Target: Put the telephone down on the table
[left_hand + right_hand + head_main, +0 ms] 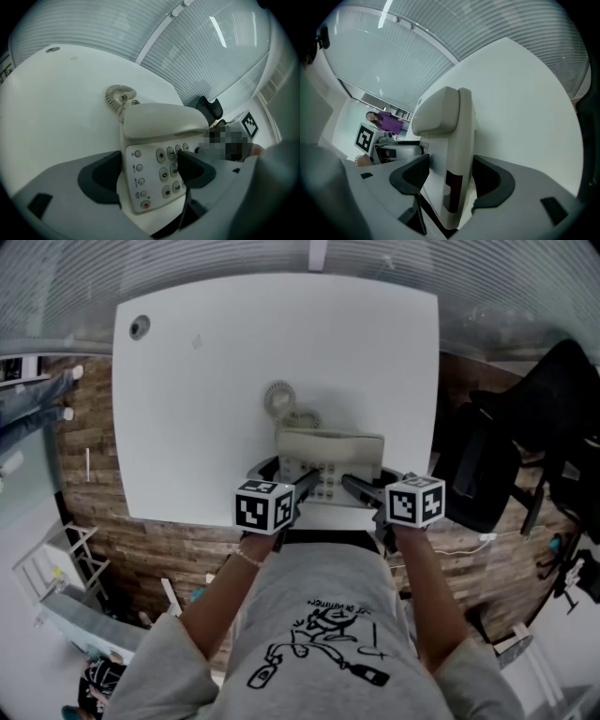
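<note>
A beige push-button telephone (328,451) lies on the white table (206,381) close to its near edge, handset on the cradle, coiled cord (279,399) behind it. My left gripper (309,480) is at its front left corner. In the left gripper view the phone (159,126) is between the spread jaws of the gripper (147,171); one pad is beside its left edge and the other hovers over the keys. My right gripper (352,482) is at the front right. In the right gripper view both pads of the gripper (451,180) press on the phone's side (450,140).
A black office chair (525,456) stands right of the table. A round cable hole (140,327) is in the table's far left corner. Ribbed glass walls rise behind the table. A white rack (56,568) stands on the floor at the lower left.
</note>
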